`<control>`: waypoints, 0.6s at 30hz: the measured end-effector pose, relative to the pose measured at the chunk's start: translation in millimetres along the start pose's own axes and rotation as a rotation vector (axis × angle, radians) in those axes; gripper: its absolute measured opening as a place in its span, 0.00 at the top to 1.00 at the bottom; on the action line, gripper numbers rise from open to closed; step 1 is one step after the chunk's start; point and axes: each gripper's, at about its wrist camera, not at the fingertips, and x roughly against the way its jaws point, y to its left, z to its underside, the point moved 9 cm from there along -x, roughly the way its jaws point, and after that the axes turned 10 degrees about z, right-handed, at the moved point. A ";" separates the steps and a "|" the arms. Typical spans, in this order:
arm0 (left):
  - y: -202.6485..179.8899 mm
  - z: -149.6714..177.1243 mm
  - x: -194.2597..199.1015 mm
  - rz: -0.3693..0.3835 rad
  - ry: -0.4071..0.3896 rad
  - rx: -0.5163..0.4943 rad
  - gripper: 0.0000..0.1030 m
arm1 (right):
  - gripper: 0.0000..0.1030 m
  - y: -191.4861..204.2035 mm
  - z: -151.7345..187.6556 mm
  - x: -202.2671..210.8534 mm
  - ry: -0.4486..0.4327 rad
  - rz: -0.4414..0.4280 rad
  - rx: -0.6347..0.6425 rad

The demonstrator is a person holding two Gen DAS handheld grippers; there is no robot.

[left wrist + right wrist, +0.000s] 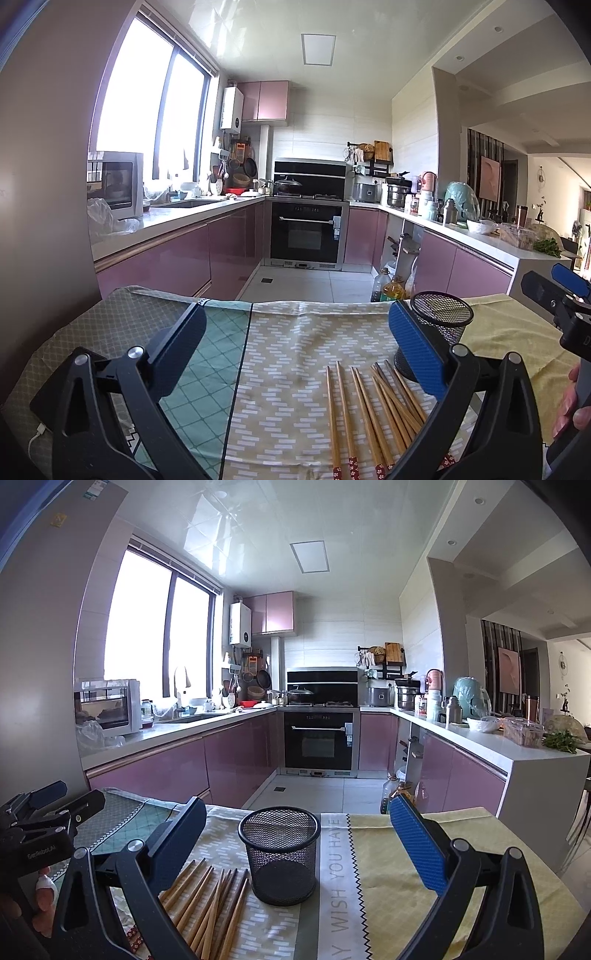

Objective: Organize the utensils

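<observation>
Left wrist view: two gaping empty grippers [295, 332] [295, 834], one mesh cup [439, 332], about ten chopsticks [373, 410].

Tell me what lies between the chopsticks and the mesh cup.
Nothing: in the right wrist view the chopsticks lie just left of the mesh cup, only patterned tablecloth between.

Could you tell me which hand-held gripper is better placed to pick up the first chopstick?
Left, probably. The left hand-held gripper is open with the chopsticks lying just ahead, near its right finger. The right hand-held gripper is open too, but faces the mesh cup, with the chopsticks off by its left finger.
</observation>
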 end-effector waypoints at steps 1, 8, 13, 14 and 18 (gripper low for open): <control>-0.1 0.0 -0.4 0.000 0.000 -0.001 0.05 | 0.06 -0.3 0.3 -0.3 0.000 0.001 -0.001; 0.4 -0.9 -2.0 -0.003 -0.004 -0.001 0.05 | 0.06 -0.3 0.3 -0.4 0.001 -0.001 -0.002; -1.0 -1.7 -2.8 -0.003 -0.008 -0.005 0.05 | 0.06 -1.2 0.1 -0.2 0.000 0.002 -0.003; -1.8 -1.7 -2.6 -0.003 -0.009 -0.005 0.05 | 0.06 -1.3 -0.1 -0.1 0.000 0.002 -0.004; -2.0 -1.7 -3.2 -0.005 -0.010 -0.006 0.05 | 0.06 -1.7 -0.4 -0.5 0.001 0.003 -0.006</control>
